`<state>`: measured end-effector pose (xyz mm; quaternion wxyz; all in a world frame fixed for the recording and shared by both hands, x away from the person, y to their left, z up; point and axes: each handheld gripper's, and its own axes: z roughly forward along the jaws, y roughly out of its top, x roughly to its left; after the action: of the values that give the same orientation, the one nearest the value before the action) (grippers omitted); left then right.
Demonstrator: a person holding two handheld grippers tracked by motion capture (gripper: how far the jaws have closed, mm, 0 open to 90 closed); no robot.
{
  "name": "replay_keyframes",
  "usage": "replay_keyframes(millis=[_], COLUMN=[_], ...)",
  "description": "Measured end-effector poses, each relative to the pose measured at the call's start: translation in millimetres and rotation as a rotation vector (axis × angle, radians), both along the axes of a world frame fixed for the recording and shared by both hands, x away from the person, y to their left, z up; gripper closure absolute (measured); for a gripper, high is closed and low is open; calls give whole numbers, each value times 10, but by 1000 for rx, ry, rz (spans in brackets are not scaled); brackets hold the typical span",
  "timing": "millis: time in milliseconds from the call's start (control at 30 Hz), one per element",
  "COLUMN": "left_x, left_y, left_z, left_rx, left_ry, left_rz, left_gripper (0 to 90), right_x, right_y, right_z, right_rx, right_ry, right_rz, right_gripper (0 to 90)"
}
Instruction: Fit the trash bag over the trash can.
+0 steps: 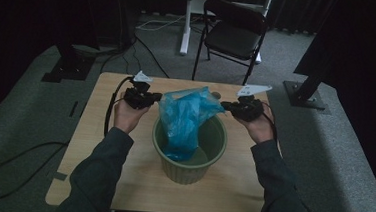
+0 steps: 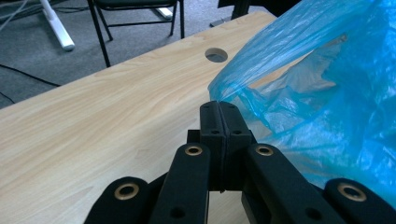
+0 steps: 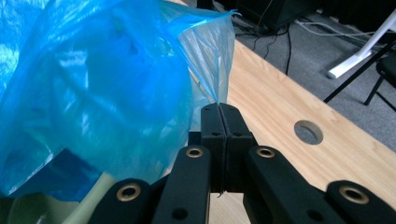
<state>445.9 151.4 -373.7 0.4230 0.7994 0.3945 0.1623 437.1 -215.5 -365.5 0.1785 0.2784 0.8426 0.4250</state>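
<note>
Blue bag (image 1: 185,118) is sitting half inside the green bin (image 1: 189,156), centre of the high view, on the bench (image 1: 99,130). Left tool (image 1: 152,97) and right tool (image 1: 224,106) are each pinching a top edge of the bag, jaws fully together on the film.

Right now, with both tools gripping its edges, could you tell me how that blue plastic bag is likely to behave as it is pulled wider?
The blue plastic bag looks thin, see-through and crumpled, so it will probably stay floppy and sag between the left tool and the right tool. It seems very light. The film may slip or tear where the shut jaws pinch it. The green bin looks unlikely to tip.
</note>
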Motion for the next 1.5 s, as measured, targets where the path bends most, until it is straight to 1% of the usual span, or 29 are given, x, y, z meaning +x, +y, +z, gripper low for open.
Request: replay_keyframes(millis=[300,433,567,667,833,933,1133,1300,1367,1433,1500], left_x=[-64,-99,-137,-164,-193,-196,-205,-203,-202,-202,-205], left_y=[40,61,86,107,93,93,104,92,93,95,98], left_z=[-56,-82,-100,-120,-149,-147,-135,-138,-137,-134,-132], left_rx=[2,3,-3,-18,-15,-13,-18,-17,-18,-18,-17], left_ry=[11,16,21,31,33,31,28,29,29,28,29], left_rz=[-8,-15,-17,-20,-26,-25,-21,-22,-21,-22,-23], left_gripper=[891,890,888,887,880,878,868,863,860,858,858], right_x=[-33,-59,-84,-104,-127,-141,-205,-266,-285,-300,-310], right_y=[-5,-15,-30,-44,-49,-63,-139,-153,-136,-110,-92], right_z=[-90,-110,-123,-135,-143,-130,-94,-75,-82,-97,-115], right_rx=[-5,-6,-6,-6,-4,-4,-5,-3,-16,-43,-56], right_ry=[26,31,32,34,33,22,3,6,5,6,10], right_rz=[12,16,18,20,22,14,7,45,60,62,70], right_gripper=[894,893,893,893,893,847,821,803,802,801,800])
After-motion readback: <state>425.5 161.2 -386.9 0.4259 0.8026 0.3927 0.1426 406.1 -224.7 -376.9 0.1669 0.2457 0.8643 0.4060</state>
